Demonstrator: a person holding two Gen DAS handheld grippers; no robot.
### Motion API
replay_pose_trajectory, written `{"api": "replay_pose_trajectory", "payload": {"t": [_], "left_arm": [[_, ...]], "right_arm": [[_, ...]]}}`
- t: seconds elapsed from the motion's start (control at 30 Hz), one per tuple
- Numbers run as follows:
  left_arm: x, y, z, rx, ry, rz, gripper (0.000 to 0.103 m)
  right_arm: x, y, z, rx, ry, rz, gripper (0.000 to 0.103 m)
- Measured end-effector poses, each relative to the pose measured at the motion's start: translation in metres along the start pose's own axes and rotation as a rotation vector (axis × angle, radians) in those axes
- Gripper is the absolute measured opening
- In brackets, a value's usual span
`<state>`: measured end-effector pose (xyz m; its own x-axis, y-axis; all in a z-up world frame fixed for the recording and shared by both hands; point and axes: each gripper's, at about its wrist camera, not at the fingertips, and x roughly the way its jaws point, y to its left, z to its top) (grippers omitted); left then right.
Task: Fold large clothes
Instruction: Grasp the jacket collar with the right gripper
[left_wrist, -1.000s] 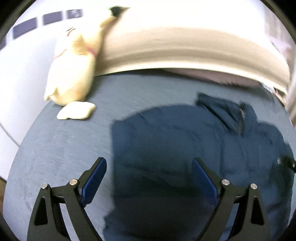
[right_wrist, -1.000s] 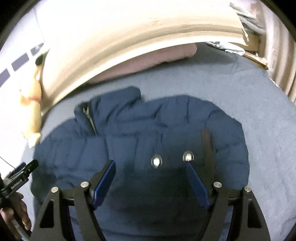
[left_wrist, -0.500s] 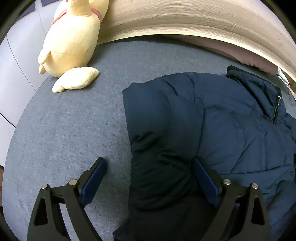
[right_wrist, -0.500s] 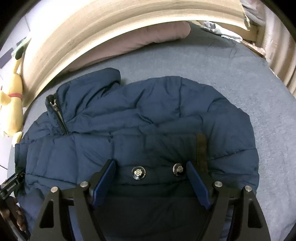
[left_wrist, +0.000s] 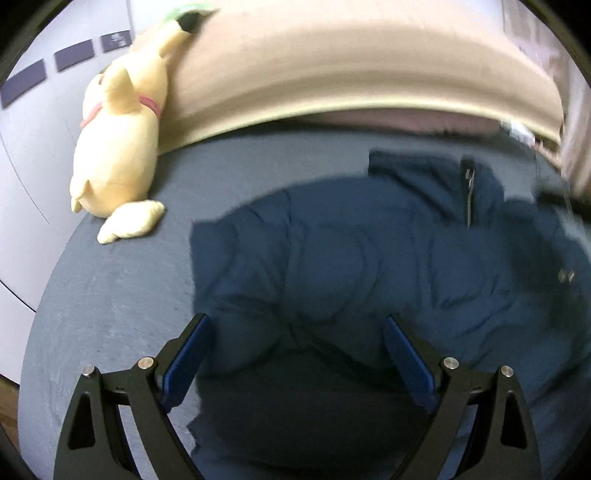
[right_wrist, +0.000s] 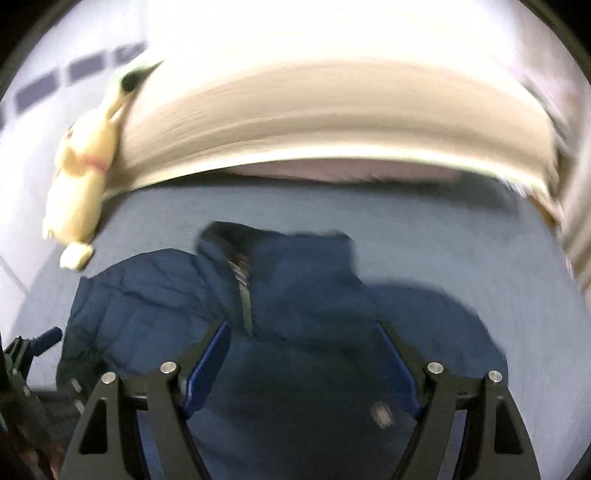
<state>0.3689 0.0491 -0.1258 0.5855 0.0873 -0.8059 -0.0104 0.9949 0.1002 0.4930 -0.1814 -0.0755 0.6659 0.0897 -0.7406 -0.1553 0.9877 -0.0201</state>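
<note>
Navy puffer jacket (left_wrist: 369, 266) lies on grey bed (left_wrist: 110, 314) beneath both spread grippers.

The bed (left_wrist: 122, 314) is covered with a grey-blue sheet that fills the lower half of both views. A beige headboard (left_wrist: 351, 77) arcs across the upper part of each frame, and a pinkish pillow (left_wrist: 424, 120) lies along its base, upper centre. A navy puffer jacket (left_wrist: 369, 266) lies spread on the sheet, centre to right in the left wrist view and lower centre in the right wrist view, its zipped collar towards the headboard. A yellow plush toy (left_wrist: 118, 155) rests on the bed's upper-left edge, leaning against the headboard's end. Both frames are blurred.
</note>
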Motion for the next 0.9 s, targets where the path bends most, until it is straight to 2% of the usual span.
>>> {"api": "replay_pose_trajectory", "payload": {"t": [0.17,0.3,0.33,0.37,0.4,0.43,0.47,0.57,0.6,0.67,0.77,0.83,0.9], "left_arm": [[0.011,0.003,-0.01,-0.007,0.011,-0.036,0.095],[0.016,0.006,-0.009,0.007,0.01,-0.047,0.095],[0.019,0.005,-0.009,0.009,0.009,-0.048,0.095],[0.022,0.007,-0.008,0.007,0.007,-0.052,0.095],[0.023,0.008,-0.008,0.005,0.006,-0.056,0.095],[0.024,0.008,-0.008,0.007,0.004,-0.057,0.095],[0.029,0.012,-0.007,0.011,0.001,-0.059,0.096],[0.033,0.015,-0.007,0.001,0.002,-0.072,0.096],[0.036,0.015,-0.007,-0.001,0.004,-0.074,0.096],[0.037,0.013,-0.007,-0.001,0.009,-0.057,0.098],[0.034,0.012,-0.005,-0.006,0.005,-0.049,0.098],[0.029,0.014,-0.005,-0.012,-0.005,-0.057,0.097],[0.023,0.017,-0.004,-0.033,-0.003,-0.059,0.097]], "right_arm": [[0.054,0.049,0.051,-0.08,0.041,-0.003,0.081],[0.102,0.097,0.061,-0.245,0.124,-0.057,0.079],[0.116,0.102,0.062,-0.261,0.157,-0.073,0.06],[0.124,0.101,0.063,-0.248,0.182,-0.081,0.047],[0.133,0.096,0.065,-0.212,0.205,-0.076,0.039],[0.138,0.09,0.067,-0.171,0.217,-0.061,0.027],[0.139,0.084,0.069,-0.137,0.221,-0.044,0.023],[0.151,0.031,0.07,0.156,0.263,0.081,0.022],[0.156,0.021,0.066,0.206,0.282,0.104,0.022],[0.158,0.018,0.062,0.228,0.279,0.12,0.024],[0.137,0.023,0.066,0.22,0.226,0.171,0.039],[0.111,0.031,0.072,0.192,0.171,0.186,0.074],[0.081,0.034,0.074,0.182,0.103,0.184,0.082]]}}
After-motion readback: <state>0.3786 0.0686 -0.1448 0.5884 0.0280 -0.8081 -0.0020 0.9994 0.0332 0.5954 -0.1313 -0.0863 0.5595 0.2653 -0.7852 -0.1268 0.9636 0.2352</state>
